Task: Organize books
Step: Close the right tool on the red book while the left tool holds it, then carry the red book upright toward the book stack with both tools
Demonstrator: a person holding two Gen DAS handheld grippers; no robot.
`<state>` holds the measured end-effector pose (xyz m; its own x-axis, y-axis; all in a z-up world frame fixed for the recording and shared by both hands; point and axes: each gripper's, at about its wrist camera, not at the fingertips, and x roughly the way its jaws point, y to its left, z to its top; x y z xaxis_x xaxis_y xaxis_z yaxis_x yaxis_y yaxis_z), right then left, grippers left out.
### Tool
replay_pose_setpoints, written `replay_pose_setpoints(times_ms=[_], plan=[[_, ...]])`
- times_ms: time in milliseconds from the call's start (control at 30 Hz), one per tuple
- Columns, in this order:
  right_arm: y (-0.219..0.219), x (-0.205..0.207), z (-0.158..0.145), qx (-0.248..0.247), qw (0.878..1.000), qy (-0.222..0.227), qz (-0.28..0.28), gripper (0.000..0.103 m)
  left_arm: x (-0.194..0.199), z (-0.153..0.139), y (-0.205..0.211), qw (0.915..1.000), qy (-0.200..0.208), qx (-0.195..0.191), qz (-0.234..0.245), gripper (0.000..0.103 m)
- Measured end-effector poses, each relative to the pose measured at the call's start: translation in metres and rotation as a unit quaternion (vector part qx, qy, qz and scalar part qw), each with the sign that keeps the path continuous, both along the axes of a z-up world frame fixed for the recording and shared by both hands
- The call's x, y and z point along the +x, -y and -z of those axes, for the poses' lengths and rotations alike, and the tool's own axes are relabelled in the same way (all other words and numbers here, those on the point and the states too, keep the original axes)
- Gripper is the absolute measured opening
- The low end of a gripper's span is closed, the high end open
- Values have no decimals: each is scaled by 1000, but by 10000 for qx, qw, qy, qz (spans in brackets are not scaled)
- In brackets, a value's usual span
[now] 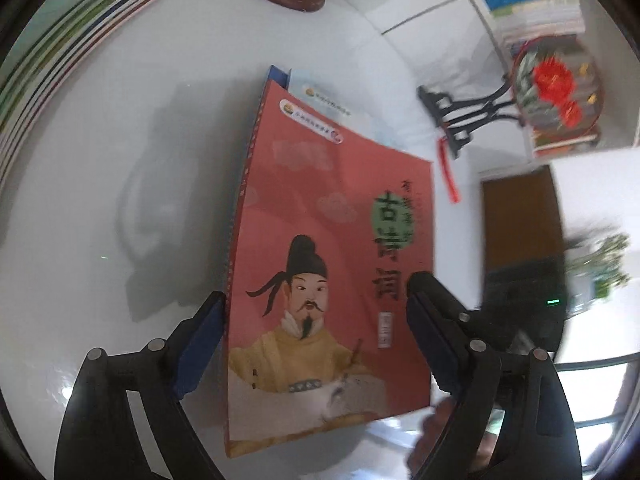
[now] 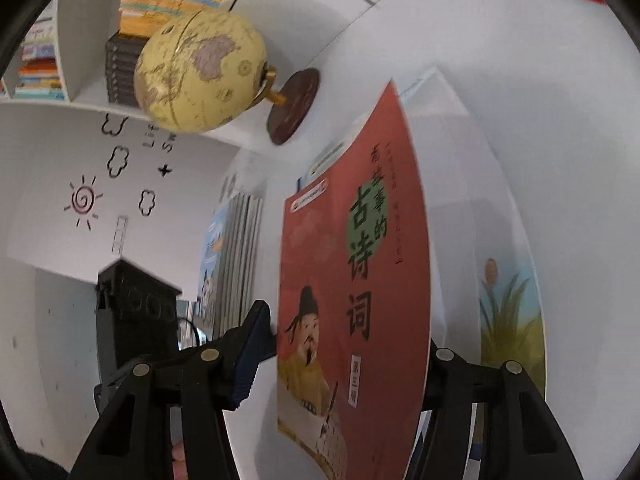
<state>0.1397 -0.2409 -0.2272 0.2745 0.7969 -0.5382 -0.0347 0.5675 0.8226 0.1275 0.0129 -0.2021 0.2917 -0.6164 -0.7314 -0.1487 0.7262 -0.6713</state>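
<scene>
Red book held upright over the white desk.

The book (image 1: 332, 264) has a glossy salmon-red soft cover with a painted man in a black hat and yellow robe, green-backed title characters and a thin spine; more thin books stand behind it. The left claw (image 1: 316, 344) stands wide open, its blue ribbed pads either side of the cover. The right claw (image 2: 344, 360) is closed on the book's lower edge, its right finger hidden behind the cover. A round cream globe (image 2: 200, 72) on a dark wooden base sits at 11 o'clock in the right view, and a black fan stand (image 1: 460, 116) at 2 o'clock in the left view.
</scene>
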Motion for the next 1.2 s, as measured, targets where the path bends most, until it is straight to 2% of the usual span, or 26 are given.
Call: replay_pose_setpoints(times_ms=[100,167,200,333,400,533,633,667,733,833,933,1033,1200], plan=[[10,0,10,344,9990,-145,241,49,-3,-6,6,10000,53,82,9,88],[4,-1,5,30,9999,-34,152,49,-5,-11,8,9999,120,65,-17,90],[-3,-2,-2,-298,9994,160,36,49,-6,-14,8,9999,150,22,-62,90],[-21,-6,-13,-1003,9925,643,-264,49,-9,-31,8,9990,304,-300,-136,90],[-18,-9,-12,-979,9927,656,-252,49,-5,-36,16,9988,315,-348,-142,90],[-10,-8,-6,-673,9958,602,-156,49,-12,-57,38,9984,528,146,-112,90],[-9,-8,-5,-577,9965,590,-160,49,-11,-57,48,9968,688,401,-79,92],[-10,-6,-5,-542,9969,557,-153,49,-11,-55,45,9969,677,381,-105,92],[-10,-6,-5,-534,9967,580,-169,53,-4,-50,40,9980,605,41,-153,92],[-16,-10,-11,-716,9946,705,-272,53,-8,-57,35,9973,648,-256,-228,92],[-24,-16,-19,-961,9909,874,-367,54,-20,-71,41,9957,866,-274,-170,93],[-28,-23,-26,-1023,9890,981,-416,54,-23,-79,50,9948,1007,-140,-114,95],[-27,-27,-38,-983,9882,1115,-364,54,-24,-92,45,9932,1130,-271,-105,95]])
